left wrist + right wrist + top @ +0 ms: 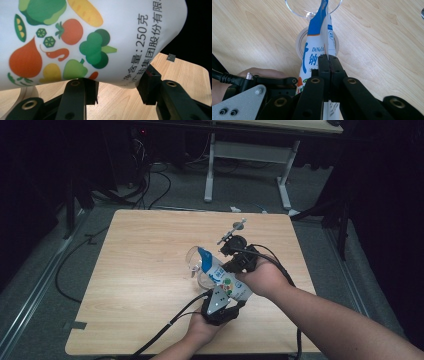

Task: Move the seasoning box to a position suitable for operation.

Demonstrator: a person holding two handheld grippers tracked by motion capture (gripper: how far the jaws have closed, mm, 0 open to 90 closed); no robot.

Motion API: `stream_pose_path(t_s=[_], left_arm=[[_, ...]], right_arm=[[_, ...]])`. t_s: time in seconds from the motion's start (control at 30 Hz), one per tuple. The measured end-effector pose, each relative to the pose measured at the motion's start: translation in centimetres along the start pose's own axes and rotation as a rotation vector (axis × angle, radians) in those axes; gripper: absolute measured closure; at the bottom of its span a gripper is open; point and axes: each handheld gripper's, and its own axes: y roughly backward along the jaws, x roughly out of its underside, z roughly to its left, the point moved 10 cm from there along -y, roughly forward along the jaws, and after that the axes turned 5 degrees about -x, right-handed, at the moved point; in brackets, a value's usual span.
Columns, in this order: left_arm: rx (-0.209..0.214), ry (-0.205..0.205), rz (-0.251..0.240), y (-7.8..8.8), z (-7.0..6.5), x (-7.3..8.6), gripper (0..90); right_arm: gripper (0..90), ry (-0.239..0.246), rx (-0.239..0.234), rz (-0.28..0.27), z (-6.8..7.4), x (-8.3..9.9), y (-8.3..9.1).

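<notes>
Pouch (226,279) held over table (150,270), tilted, open top corner inside rim of clear glass (194,261). Right tool (328,62) pressed together, pinching pouch edge. Left tool (117,92) part-spread, gripping pouch bottom. Pour set up; no contents visible in glass; emptying left.

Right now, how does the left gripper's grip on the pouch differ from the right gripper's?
The left gripper has its jaws spread wide around the bulging bottom of the pouch; the right gripper has its jaws pinched flat on a thin edge seam. The left gripper sits at the printed vegetable end, the right gripper nearer the blue top that tilts toward the clear glass. Both hold the same pouch above the table.
</notes>
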Motion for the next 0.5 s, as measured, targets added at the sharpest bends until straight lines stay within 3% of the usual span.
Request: stream_pose_path(t_s=[0.5], left_arm=[[-0.003,-0.003,-0.002,-0.02,-0.09,-0.14,57.5]], right_arm=[[90.0,0.016,-0.001,0.002,-0.01,-0.06,-0.02]])
